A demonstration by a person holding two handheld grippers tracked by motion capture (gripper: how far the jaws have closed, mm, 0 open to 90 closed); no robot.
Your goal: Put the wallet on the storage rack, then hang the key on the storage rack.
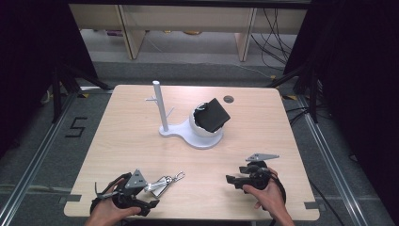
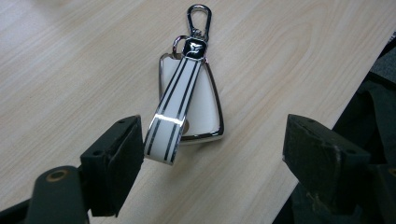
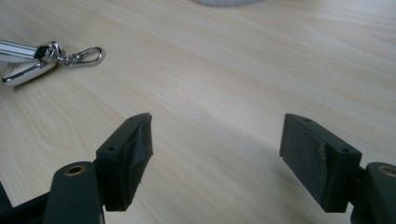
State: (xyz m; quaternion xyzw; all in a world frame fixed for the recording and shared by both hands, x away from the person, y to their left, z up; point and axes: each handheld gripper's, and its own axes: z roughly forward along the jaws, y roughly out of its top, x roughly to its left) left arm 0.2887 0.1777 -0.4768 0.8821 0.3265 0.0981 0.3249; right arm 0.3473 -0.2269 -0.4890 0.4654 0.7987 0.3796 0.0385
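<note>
Left gripper (image 1: pixel 151 201) at near table edge, jaws spread wide, key fob (image 2: pixel 189 102) lying flat between them, not clamped.

Left hand (image 1: pixel 107 212) low at the front left corner, gripper angled toward the fob's clasp (image 2: pixel 199 17). Right gripper (image 1: pixel 234 179), jaws also apart and holding nothing, sits well right over bare wood. White stand (image 1: pixel 162 113) with bowl (image 1: pixel 202 129) mid-table; table (image 1: pixel 131 141) open between it and the grippers.

Light wooden table (image 1: pixel 122 141): white stand (image 1: pixel 188 132) mid-far, key fob (image 1: pixel 162 183) near front-left edge.
</note>
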